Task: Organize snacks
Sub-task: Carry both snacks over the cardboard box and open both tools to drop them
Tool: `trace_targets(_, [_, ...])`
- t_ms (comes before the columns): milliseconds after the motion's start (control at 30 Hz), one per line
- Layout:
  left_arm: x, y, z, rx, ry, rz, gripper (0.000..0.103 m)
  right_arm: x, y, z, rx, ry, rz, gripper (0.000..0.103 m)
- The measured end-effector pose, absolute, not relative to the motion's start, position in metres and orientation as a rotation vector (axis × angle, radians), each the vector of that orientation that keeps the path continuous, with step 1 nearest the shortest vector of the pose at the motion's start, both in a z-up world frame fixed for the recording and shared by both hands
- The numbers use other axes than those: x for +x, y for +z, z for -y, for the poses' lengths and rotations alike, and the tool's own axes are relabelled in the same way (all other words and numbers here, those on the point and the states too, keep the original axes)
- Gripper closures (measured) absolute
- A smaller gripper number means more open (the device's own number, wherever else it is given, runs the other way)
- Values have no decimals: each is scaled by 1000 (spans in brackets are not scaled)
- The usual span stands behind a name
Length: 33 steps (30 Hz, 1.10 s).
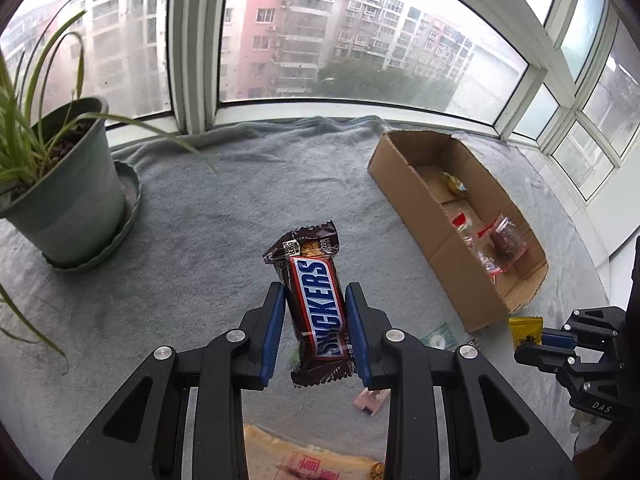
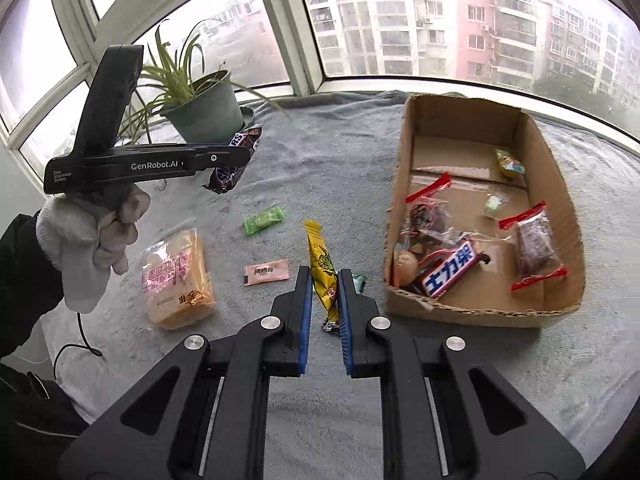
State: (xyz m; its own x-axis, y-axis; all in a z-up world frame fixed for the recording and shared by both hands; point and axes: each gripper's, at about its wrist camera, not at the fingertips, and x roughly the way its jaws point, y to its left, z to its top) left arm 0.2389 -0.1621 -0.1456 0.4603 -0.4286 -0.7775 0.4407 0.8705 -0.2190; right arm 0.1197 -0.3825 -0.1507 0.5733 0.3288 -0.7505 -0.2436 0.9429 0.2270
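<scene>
The left gripper (image 1: pixel 314 320), black with blue ribbed pads, was clamped on a brown glossy Snickers bar (image 1: pixel 316 308) in a crinkled foil wrapper, held lengthwise between the pads and lifted above the grey terry towel (image 1: pixel 224 216) that covered the sill. From the right wrist view, a white knitted glove (image 2: pixel 90 236) gripped that tool's handle, and the bar (image 2: pixel 234 160) hung in the air in front of the green plastic flowerpot (image 2: pixel 204 110) with its long narrow leaves.

The right gripper (image 2: pixel 325 280) was closed on a yellow, long, narrow candy packet (image 2: pixel 322 270) with twisted ends, pinched near its lower half, just beside the near left corner of the open brown corrugated cardboard box (image 2: pixel 476 312). Whether the packet touched the towel could not be told.

Inside the box lay another Snickers bar with Chinese lettering (image 2: pixel 448 274), two clear cellophane packets with red sealed ends (image 2: pixel 534 246), a round brown nut (image 2: pixel 405 266) and small pale wrapped sweets (image 2: pixel 509 164).

On the fuzzy towel, left of the box, lay a soft orange cake in a clear printed bag (image 2: pixel 178 280), a flat pink rectangular sachet (image 2: pixel 266 272) and a green twisted-end candy (image 2: pixel 264 220), each apart from the others.
</scene>
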Motion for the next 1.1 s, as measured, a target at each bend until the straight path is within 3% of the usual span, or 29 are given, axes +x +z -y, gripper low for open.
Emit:
trace_targets(400, [250,-120,230,30,-633,-903,74,128,-132,454,139,176,-833,90])
trace_targets(1100, [274,-135,310,47,-707,-919,74,155,-169,480,137,97,-902,89])
